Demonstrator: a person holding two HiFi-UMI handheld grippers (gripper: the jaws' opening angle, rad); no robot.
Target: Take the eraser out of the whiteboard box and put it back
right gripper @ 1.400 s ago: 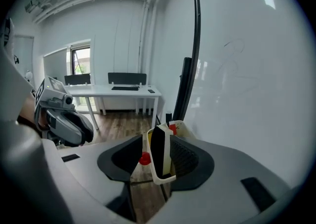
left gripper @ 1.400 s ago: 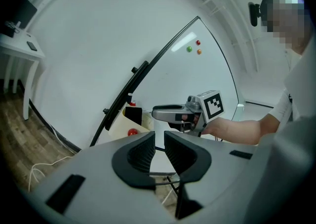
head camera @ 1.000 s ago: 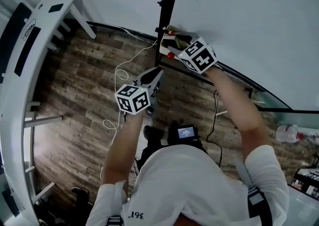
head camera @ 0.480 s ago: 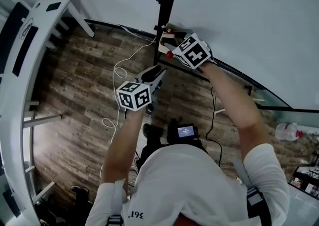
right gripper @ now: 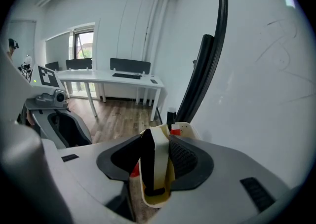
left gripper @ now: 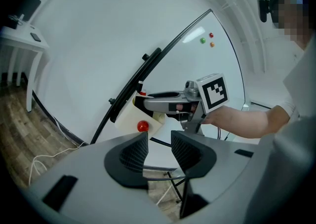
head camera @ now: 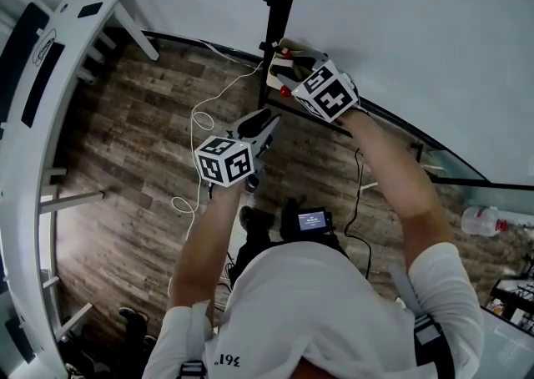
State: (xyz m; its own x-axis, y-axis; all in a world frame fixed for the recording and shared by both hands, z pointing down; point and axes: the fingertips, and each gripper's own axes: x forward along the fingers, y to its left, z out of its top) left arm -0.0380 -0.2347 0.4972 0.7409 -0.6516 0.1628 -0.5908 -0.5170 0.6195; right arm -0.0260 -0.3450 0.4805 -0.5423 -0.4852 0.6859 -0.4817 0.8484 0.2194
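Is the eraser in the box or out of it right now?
In. The eraser stands inside the box's rim, with the right tongs, which have just been closing, against both its sides.

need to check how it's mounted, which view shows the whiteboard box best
The left gripper view: the cream whiteboard box shows nearly whole from the side, beside the board's black frame. The head view shows it small and partly hidden; the right gripper view is too close and catches only its rim.

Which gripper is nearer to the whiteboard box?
Right. The right gripper is at the whiteboard box, jaws just closed on the eraser; the left gripper, just opened and empty, hangs apart from it.
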